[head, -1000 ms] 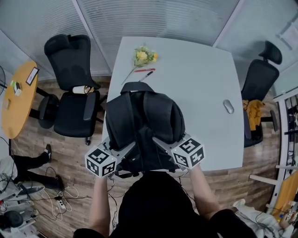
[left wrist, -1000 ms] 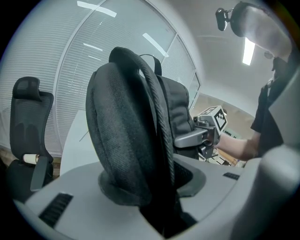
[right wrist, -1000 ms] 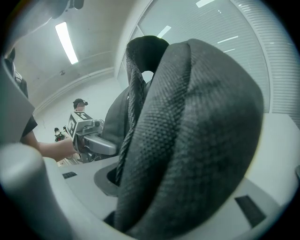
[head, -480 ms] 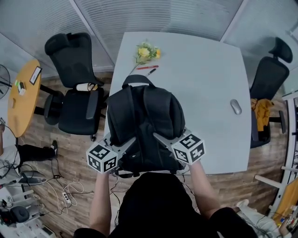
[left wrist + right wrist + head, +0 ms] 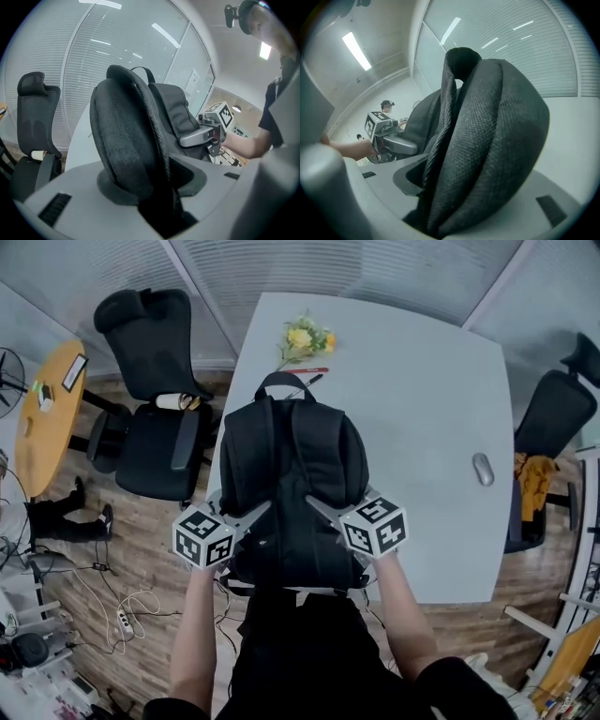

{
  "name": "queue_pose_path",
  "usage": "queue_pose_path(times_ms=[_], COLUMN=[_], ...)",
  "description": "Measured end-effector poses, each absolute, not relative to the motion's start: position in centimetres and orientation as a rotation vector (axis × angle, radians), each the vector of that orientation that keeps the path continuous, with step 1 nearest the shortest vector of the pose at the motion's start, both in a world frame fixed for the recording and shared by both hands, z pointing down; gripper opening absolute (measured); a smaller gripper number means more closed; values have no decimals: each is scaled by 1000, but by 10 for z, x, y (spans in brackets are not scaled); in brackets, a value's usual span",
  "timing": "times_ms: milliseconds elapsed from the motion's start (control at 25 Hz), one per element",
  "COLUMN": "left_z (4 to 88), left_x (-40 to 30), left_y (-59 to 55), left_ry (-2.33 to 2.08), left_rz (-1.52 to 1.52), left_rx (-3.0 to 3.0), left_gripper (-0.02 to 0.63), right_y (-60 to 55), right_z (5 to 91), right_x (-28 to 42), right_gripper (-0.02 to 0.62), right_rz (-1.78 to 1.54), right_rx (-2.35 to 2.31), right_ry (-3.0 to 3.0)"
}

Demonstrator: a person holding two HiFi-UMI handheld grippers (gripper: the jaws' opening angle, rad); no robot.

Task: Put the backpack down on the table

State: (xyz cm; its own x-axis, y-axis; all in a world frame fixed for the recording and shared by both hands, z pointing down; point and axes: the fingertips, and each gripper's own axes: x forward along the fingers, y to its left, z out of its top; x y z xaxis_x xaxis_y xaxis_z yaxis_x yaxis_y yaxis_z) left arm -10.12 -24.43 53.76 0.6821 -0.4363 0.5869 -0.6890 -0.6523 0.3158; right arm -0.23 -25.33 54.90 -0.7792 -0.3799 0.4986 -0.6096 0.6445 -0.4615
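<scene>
Cables (image 5: 122, 615) are seen strewn over the wooden floor at the near left, and a round yellow table (image 5: 37, 442) stands farther off at the left edge. Just right of it, a black office chair (image 5: 150, 442) is drawn up to the left side of the white table (image 5: 422, 418), and a small pale cup or roll (image 5: 172, 401) lies on its seat.

The black backpack (image 5: 291, 474) is held upright over the near left part of the white table, with its straps turned toward the person and its top handle (image 5: 281, 381) toward the far side. Whether its base touches the tabletop cannot be told.

The left gripper (image 5: 261, 512) is clamped on the left shoulder strap (image 5: 122, 140). In the left gripper view the padded strap fills the gap and is pressed by both jaws. The right gripper (image 5: 314, 505) is likewise closed on the right shoulder strap (image 5: 492, 140), whose mesh padding is squeezed between its jaws in the right gripper view. Each gripper is seen by the other's camera across the back of the pack.

Beyond the backpack, on the far part of the table, a bunch of yellow flowers (image 5: 305, 338) is laid. A red pen (image 5: 305, 370) and a black pen (image 5: 307, 383) lie between the flowers and the top handle. A grey mouse (image 5: 483, 469) is placed near the right edge of the table. A second black chair (image 5: 553, 423) stands just beside that edge, with a yellow cloth (image 5: 534, 486) draped on it.
</scene>
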Motion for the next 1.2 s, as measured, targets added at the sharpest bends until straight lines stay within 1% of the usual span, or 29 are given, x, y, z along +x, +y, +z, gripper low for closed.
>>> queue_pose_path(times_ms=[520,960,1200], left_z=[576,619,643], left_x=[-109,-113,-117], left_y=[-282,-317,-330], left_ry=[-865,-831,-806], left_rz=[648,692,719], left_rx=[2303,2205,2144], left_gripper=[179,192,201], right_y=[-292,-330,-345], right_z=[586,624,645], right_x=[-4,-1,-2], right_gripper=[250,242,267], right_rz=[941,990,1028], right_rx=[806,824,824], right_ry=[-2394,-2280,-2195])
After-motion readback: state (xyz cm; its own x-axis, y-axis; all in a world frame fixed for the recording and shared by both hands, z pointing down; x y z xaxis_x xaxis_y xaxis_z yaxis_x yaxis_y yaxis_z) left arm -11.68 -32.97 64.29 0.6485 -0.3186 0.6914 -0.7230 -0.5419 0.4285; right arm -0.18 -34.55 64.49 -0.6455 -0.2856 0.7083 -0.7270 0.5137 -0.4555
